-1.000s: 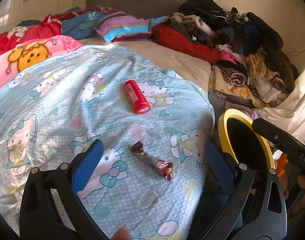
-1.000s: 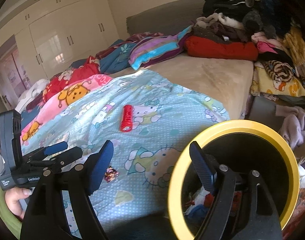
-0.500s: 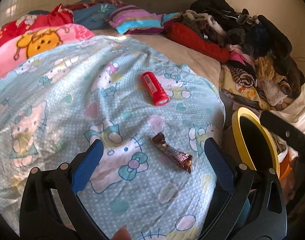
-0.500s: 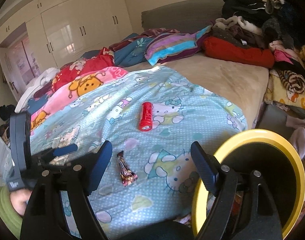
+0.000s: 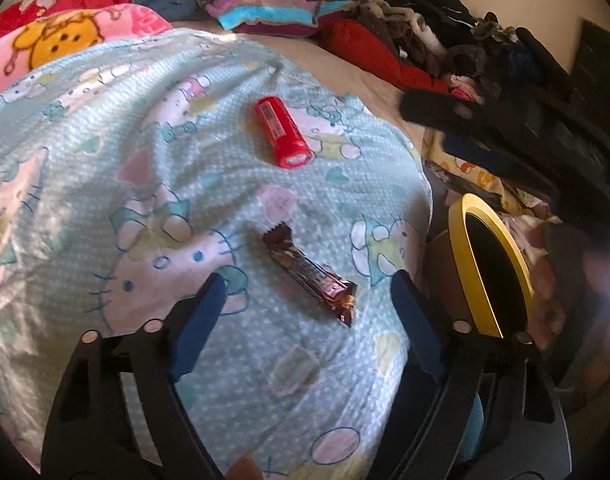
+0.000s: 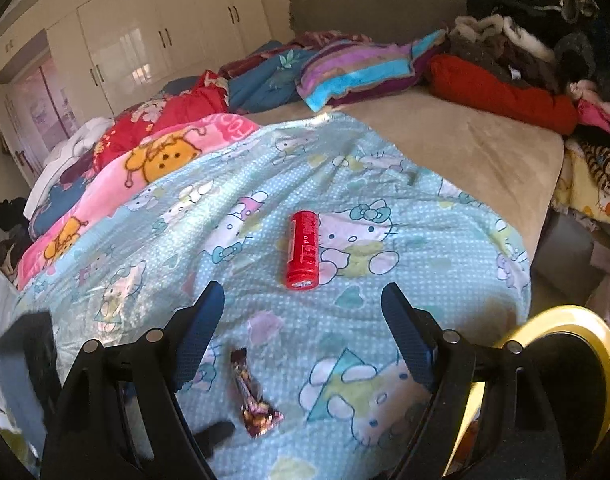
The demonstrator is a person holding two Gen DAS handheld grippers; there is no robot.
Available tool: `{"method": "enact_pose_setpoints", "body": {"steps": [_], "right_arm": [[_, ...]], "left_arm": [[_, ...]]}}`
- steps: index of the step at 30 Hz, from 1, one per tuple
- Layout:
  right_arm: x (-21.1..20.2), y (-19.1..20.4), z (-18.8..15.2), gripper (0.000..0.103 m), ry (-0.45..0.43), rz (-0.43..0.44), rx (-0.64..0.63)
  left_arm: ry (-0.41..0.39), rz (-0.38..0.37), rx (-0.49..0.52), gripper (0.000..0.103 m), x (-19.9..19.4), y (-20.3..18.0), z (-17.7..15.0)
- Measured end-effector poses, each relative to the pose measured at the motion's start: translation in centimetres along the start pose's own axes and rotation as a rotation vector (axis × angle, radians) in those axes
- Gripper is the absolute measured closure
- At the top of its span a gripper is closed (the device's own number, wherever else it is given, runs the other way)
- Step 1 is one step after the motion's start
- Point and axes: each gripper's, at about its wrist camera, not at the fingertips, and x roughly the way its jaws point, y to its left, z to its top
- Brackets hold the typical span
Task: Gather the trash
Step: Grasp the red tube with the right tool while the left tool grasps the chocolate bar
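on the pale blue cartoon blanket [image 5: 105, 184], two pieces of trash noted: brown snack wrapper [image 5: 311, 276] near the bed's edge, red can [image 5: 283, 132] on its side further up, well apart from it. left gripper [image 5: 305, 300] found over the wrapper, jaws just closing though not yet touching it, wrapper's near end lying between the blue pads [image 5: 199, 316]. right gripper [image 6: 303, 316] found wide, nothing between the pads, pointed toward the red can [image 6: 303, 250].

judged best practice for the step in hand: lowered until both pads straddled the wrapper across its narrow width, closed on foil only (soft blanket likely to bunch into the jaws otherwise), then carried to the yellow-rimmed bin [image 5: 491, 268] standing just off the bed's right edge.

surroundings: pink blanket [image 6: 165, 156] and striped pillow [image 6: 361, 68] toward the headboard, heap of clothes [image 6: 517, 56] along the right side, white wardrobe [image 6: 145, 40] behind. nothing seen blocking the wrapper; right gripper's dark body crossing above the bin in the left view, possibly crowding the route.
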Motion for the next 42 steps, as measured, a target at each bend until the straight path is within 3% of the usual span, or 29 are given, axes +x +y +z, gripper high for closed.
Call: {"method": "enact_pose_setpoints", "body": {"steps": [19, 27, 34, 36, 40, 42], "right_arm": [[8.9, -1.2, 2.0, 0.025, 0.138, -0.005, 0.011], [12.5, -1.2, 2.5, 0.036, 0.212, 0.01, -0.009], [14.8, -1.9, 2.4, 0.042, 0.24, 0.042, 0.058], [15.1, -1.8, 2.4, 0.05, 0.236, 0.041, 0.052], [15.5, -1.7, 2.1, 0.054, 0.232, 0.036, 0.034], [15.6, -1.7, 1.9, 0.067, 0.229, 0.028, 0.025]], "left_arm": [[0.021, -0.042, -0.055, 0.044, 3.5, -0.1, 0.3], [0.021, -0.036, -0.081, 0.059, 4.4, 0.9, 0.5], [0.029, -0.031, -0.09, 0.072, 4.7, 1.8, 0.2], [0.029, -0.03, -0.084, 0.073, 4.8, 1.8, 0.2], [0.028, -0.029, -0.075, 0.074, 4.8, 1.7, 0.0], [0.029, -0.031, -0.076, 0.075, 4.8, 1.8, -0.1]]}}
